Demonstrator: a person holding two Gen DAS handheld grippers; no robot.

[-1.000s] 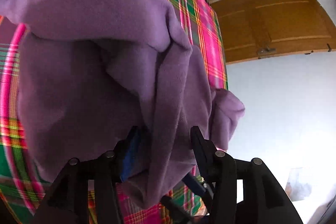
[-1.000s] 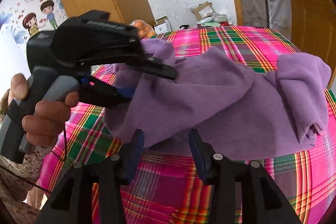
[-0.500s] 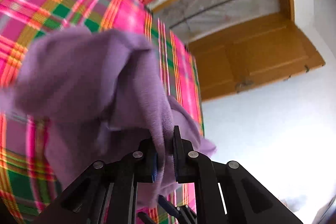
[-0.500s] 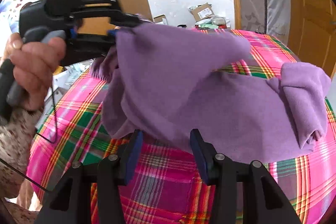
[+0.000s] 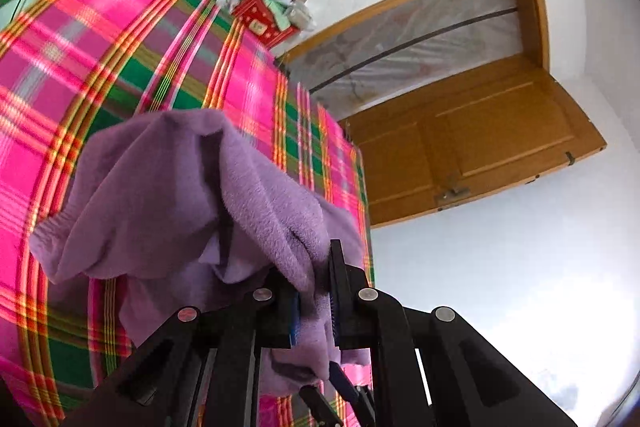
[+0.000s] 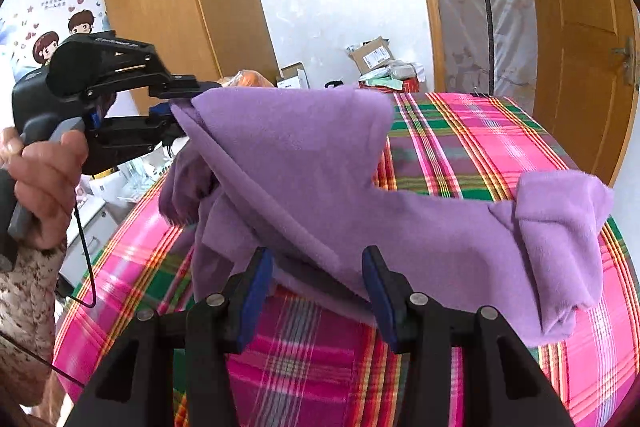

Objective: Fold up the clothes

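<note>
Garment (image 6: 304, 171) plain purple, fleecy. Tablecloth (image 6: 472, 147) plaid: hot pink, green, yellow-orange stripes. Left gripper (image 6: 176, 117) black, blue pads. Right gripper (image 6: 318, 291) black, blue pads. Door (image 5: 480, 151) orange-brown wood. Sleeve (image 6: 24, 307) speckled brown-cream.

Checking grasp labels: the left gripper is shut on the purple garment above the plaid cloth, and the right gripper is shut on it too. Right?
Not quite. The right gripper is open, holding nothing, as the right wrist view shows. The left gripper is shut on the purple garment, above the plaid cloth.
</note>
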